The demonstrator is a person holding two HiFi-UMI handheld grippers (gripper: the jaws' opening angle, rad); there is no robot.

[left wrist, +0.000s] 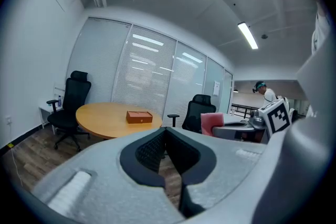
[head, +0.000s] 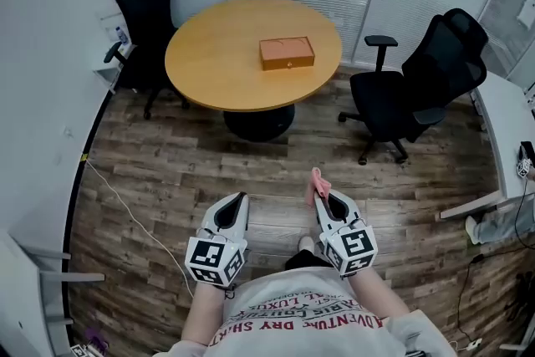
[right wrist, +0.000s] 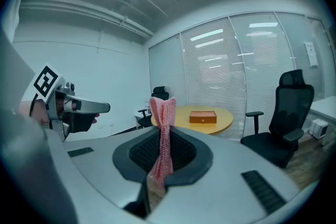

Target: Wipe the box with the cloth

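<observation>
An orange-brown box (head: 287,53) lies on the round wooden table (head: 209,54), far ahead of both grippers; it also shows as the box (left wrist: 139,117) and the box (right wrist: 202,117) in the gripper views. My right gripper (head: 321,193) is shut on a pink cloth (head: 318,183), which stands up from between its jaws as the cloth (right wrist: 164,136). My left gripper (head: 236,200) is shut with nothing in it, held level beside the right one over the wood floor. In the left gripper view the pink cloth (left wrist: 212,121) shows at the right.
Black office chairs stand left (head: 144,12) and right (head: 422,84) of the table. A white desk edge (head: 510,138) is at the right. A cable (head: 125,209) runs across the floor at the left. A person (left wrist: 265,93) stands in the far doorway.
</observation>
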